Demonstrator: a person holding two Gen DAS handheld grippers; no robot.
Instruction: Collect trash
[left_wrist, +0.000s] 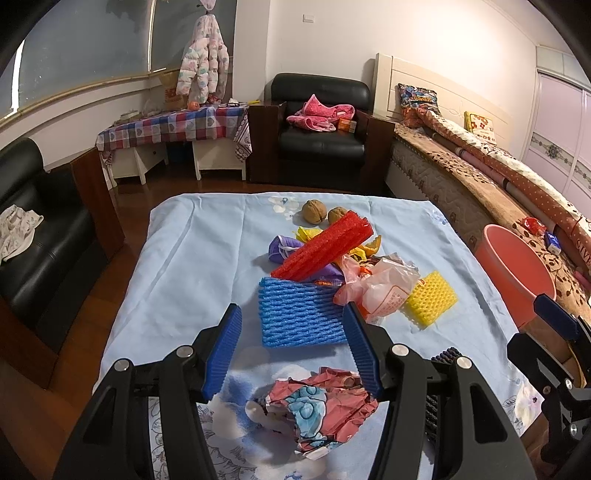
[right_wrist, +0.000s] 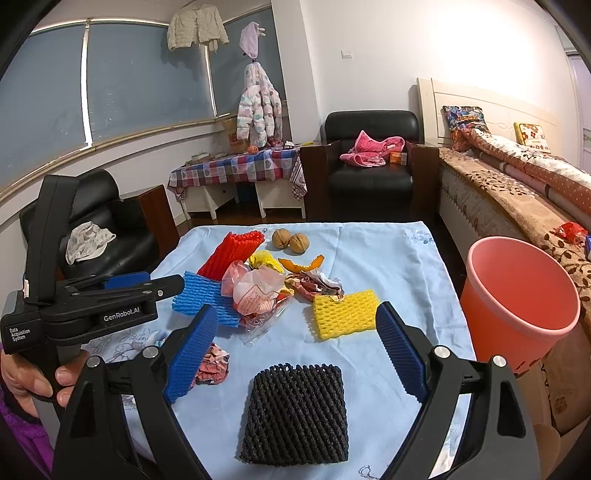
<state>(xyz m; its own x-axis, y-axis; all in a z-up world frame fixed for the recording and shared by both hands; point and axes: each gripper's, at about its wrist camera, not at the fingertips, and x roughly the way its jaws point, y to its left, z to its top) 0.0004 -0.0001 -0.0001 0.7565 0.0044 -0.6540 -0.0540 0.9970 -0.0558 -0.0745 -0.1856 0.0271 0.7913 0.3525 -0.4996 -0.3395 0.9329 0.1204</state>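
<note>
Trash lies on a table with a light blue cloth (left_wrist: 192, 258). My left gripper (left_wrist: 291, 350) is open above a crumpled pink wrapper (left_wrist: 325, 406), with a blue foam net (left_wrist: 299, 314) just beyond its fingertips. A red foam net (left_wrist: 325, 245), a clear plastic bag (left_wrist: 384, 288), a yellow foam net (left_wrist: 430, 297) and two walnuts (left_wrist: 314, 211) lie farther on. My right gripper (right_wrist: 295, 350) is open over a black foam net (right_wrist: 295, 413). The yellow foam net (right_wrist: 345, 318) lies just ahead of it. The left gripper (right_wrist: 147, 284) shows at the left of the right wrist view.
A pink bucket (right_wrist: 517, 299) stands off the table's right side, next to a bed (right_wrist: 517, 192). Black armchairs (right_wrist: 369, 162) stand behind and to the left of the table. Orange peel (right_wrist: 301, 264) and crumpled paper (right_wrist: 314, 286) lie mid-table.
</note>
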